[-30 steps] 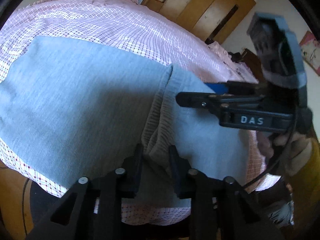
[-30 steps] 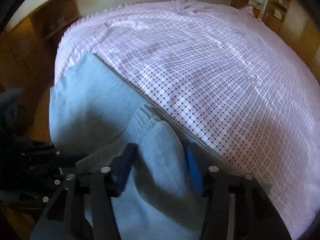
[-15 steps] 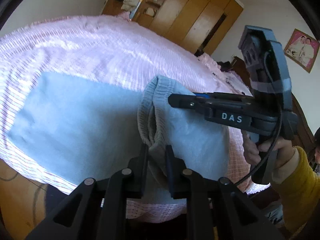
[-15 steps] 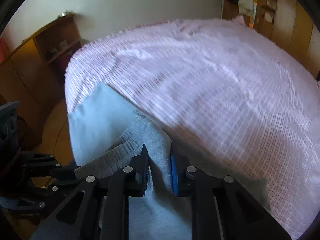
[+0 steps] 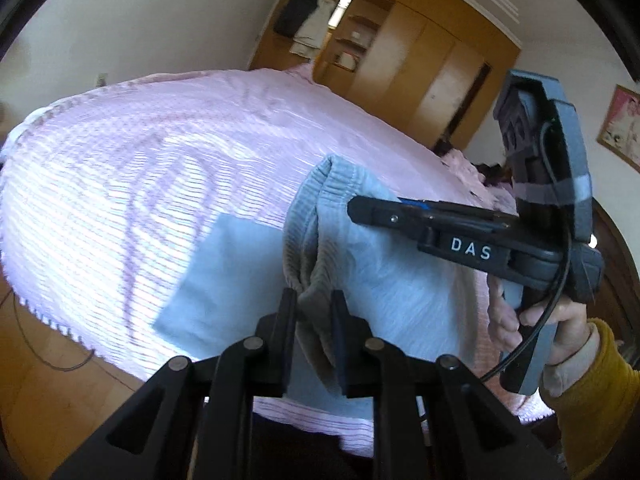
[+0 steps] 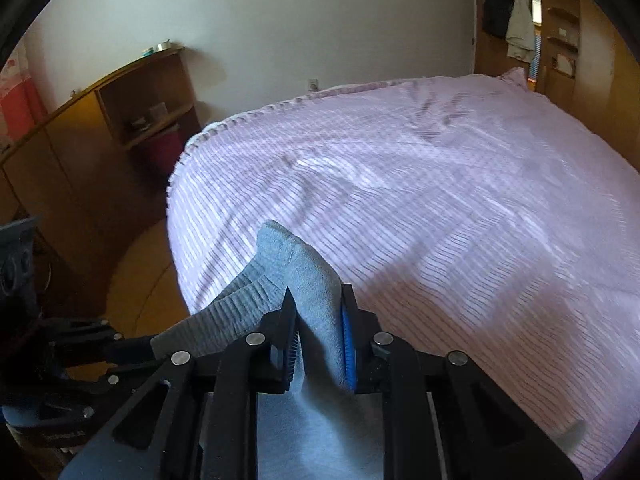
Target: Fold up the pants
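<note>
The light blue-grey pants (image 5: pixel 384 280) hang over the near edge of the pink checked bed. My left gripper (image 5: pixel 314 300) is shut on the ribbed waistband (image 5: pixel 304 236), which is lifted off the bed. My right gripper (image 6: pixel 318 312) is shut on the same waistband end (image 6: pixel 296 272) a little further along; it also shows in the left wrist view (image 5: pixel 360 206), held by a hand in a yellow sleeve. The lower part of the pants (image 5: pixel 212 280) still lies flat on the bed. The left gripper's body shows in the right wrist view (image 6: pixel 100 344).
The pink bedspread (image 6: pixel 440 200) fills most of both views. A wooden shelf unit (image 6: pixel 132 120) stands left of the bed. Wooden wardrobes (image 5: pixel 420 72) with hanging clothes stand beyond it. Wooden floor (image 5: pixel 52 392) lies below the bed's edge.
Both grippers have closed on the waistband and lifted it up and back from the bed. Less of the pants lies flat, and more bed and room show.
</note>
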`<action>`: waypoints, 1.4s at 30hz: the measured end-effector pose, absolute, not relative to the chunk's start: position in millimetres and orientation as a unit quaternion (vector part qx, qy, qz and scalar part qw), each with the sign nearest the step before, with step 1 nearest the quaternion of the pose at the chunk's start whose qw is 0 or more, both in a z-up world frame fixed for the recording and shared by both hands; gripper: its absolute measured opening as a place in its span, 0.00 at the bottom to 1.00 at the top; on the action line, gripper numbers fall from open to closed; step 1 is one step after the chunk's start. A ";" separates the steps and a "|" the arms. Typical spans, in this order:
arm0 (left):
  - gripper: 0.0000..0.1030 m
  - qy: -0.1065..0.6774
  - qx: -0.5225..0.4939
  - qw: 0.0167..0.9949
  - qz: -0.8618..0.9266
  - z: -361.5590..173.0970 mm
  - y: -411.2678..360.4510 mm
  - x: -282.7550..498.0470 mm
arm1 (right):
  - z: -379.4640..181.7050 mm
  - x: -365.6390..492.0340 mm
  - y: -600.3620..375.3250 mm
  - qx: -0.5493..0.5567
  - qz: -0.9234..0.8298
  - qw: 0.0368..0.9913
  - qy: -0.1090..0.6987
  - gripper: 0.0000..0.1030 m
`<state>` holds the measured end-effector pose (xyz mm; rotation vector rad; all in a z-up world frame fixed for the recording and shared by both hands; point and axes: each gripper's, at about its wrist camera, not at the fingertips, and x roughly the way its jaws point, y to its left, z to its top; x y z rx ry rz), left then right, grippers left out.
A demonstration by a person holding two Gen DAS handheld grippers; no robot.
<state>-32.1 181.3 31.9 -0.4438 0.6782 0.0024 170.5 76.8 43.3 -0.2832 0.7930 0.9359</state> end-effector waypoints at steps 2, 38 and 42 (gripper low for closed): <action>0.16 0.328 -0.224 0.918 0.014 27.0 195.4 -36.4 | 39.4 172.2 93.3 -0.132 0.447 0.802 0.373 0.11; 0.24 0.411 -0.165 0.895 0.050 -31.0 203.5 10.0 | -34.5 219.3 -28.6 -0.115 0.276 0.852 0.429 0.26; 0.15 0.429 -0.133 0.891 0.062 -36.4 199.6 17.0 | -32.0 221.0 -36.4 -0.075 0.274 0.858 0.428 0.26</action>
